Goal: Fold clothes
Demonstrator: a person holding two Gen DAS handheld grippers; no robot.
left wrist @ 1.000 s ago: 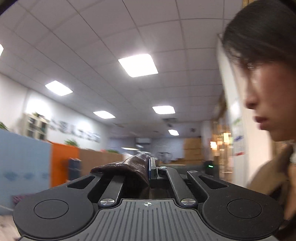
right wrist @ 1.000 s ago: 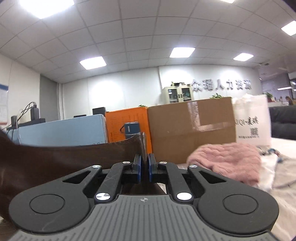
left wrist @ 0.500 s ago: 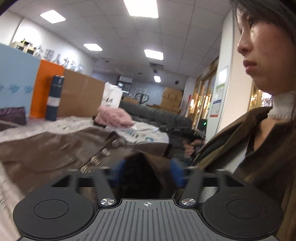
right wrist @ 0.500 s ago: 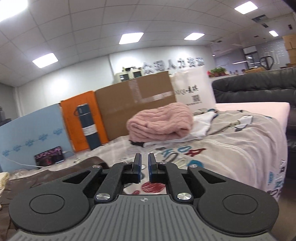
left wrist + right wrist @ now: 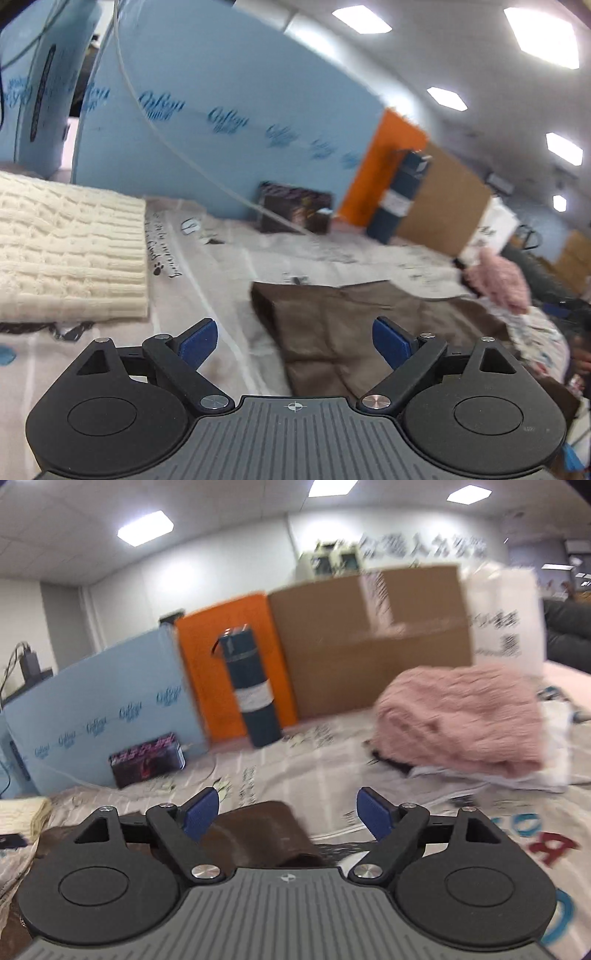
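Note:
A brown garment [image 5: 354, 325] lies spread on the printed bed sheet [image 5: 236, 266]. My left gripper [image 5: 294, 341] is open and empty, just above the garment's near left edge. In the right wrist view the same brown garment [image 5: 258, 830] lies under and left of my right gripper [image 5: 287, 814], which is open and empty. A folded cream knit sweater [image 5: 66, 254] lies at the left. A pink knit sweater [image 5: 461, 716] sits in a heap on white clothes at the right.
A light blue foam board [image 5: 221, 122], an orange board [image 5: 229, 664], a cardboard box [image 5: 373, 638] and a white bag [image 5: 506, 616] stand along the far side. A dark blue flask [image 5: 251, 694] and a small dark box [image 5: 147, 760] stand before them.
Both grippers were shut on the brown garment held up high a second ago. They have come down to the bed and opened, and the garment now lies on the sheet.

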